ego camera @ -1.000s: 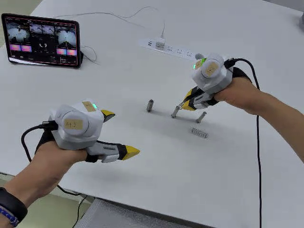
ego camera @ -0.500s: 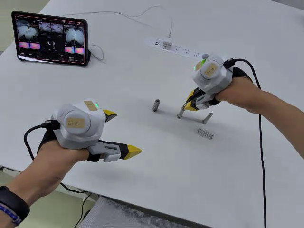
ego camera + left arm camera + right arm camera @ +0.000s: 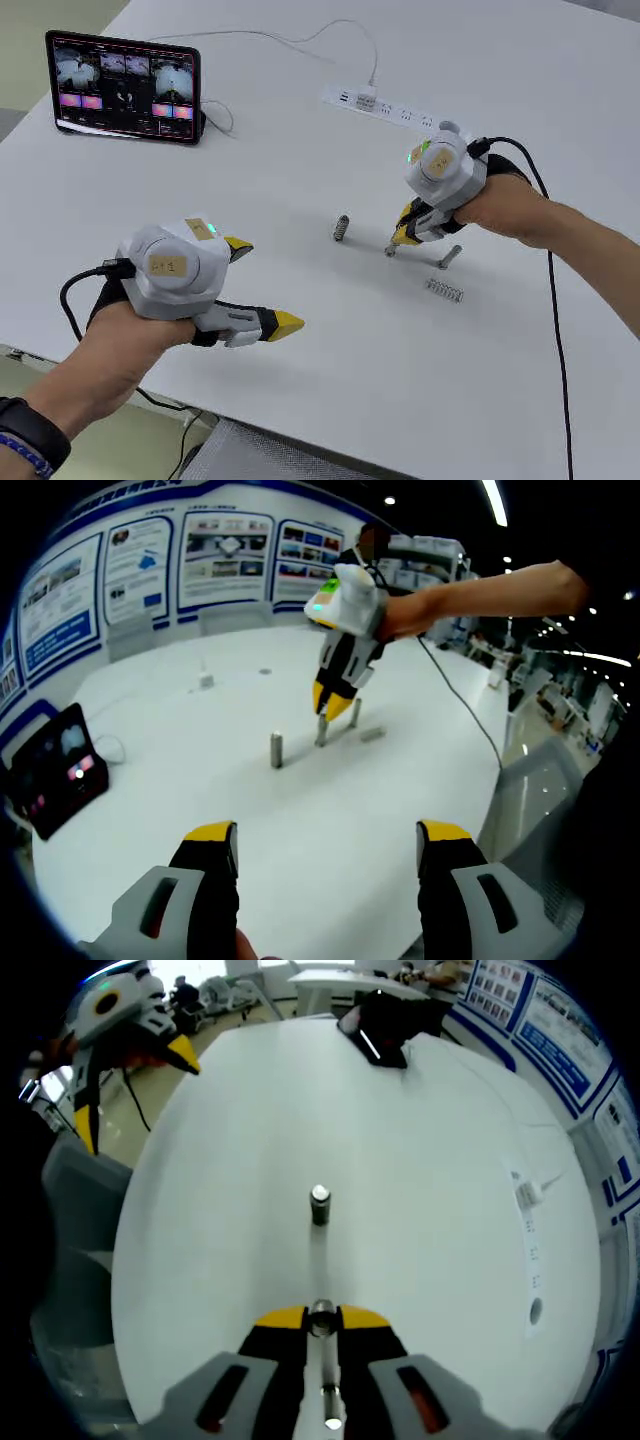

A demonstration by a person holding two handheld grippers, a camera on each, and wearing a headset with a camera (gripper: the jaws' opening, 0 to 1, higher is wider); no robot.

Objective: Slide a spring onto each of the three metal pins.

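Three metal pins stand mid-table. The left pin (image 3: 341, 228) wears a spring and also shows ahead in the right gripper view (image 3: 319, 1205). My right gripper (image 3: 404, 236) is shut on a spring (image 3: 322, 1316) held low over the middle pin (image 3: 390, 249). The right pin (image 3: 449, 257) is bare and leans a little. A loose spring (image 3: 445, 291) lies flat just in front of it. My left gripper (image 3: 262, 285) hovers open near the table's front left with nothing between its jaws (image 3: 327, 840). From there the right gripper (image 3: 335, 695) is seen above the pins.
A tablet (image 3: 125, 86) stands at the table's far left. A white power strip (image 3: 385, 105) with cables lies at the back. A black cable runs from the right gripper along the person's arm. The table's front edge (image 3: 300, 440) is close below the left gripper.
The right gripper has come down with the spring along the middle pin, closer to the table. The left gripper stays put; the camera has shifted.
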